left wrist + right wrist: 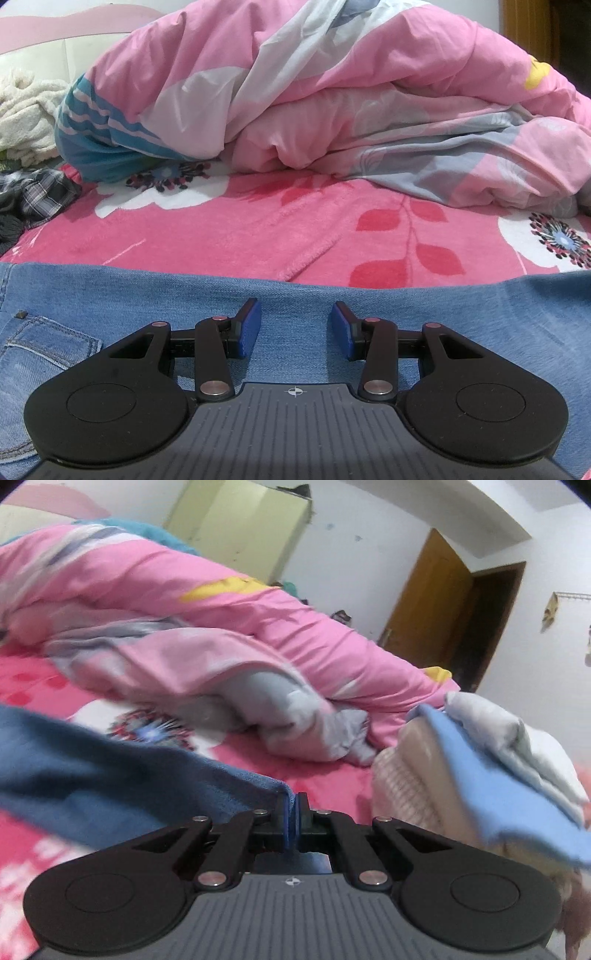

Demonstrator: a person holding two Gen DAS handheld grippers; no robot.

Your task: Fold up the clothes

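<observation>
Blue denim jeans [295, 295] lie flat on the pink floral bed cover [258, 229], with a back pocket at the left. My left gripper [295, 325] is open and rests low over the jeans, its blue pads apart with bare denim between them. My right gripper [293, 819] is shut on the edge of the jeans [110, 775] and holds that end lifted above the bed; the cloth stretches off to the left. The right wrist view is blurred.
A bunched pink and grey quilt [332, 92] fills the far side of the bed and also shows in the right wrist view [221, 627]. A plaid garment [37, 192] and a cream fleece [22, 114] lie at the left. A stack of folded clothes [480, 775] sits at the right. A wooden door [436, 602] stands behind.
</observation>
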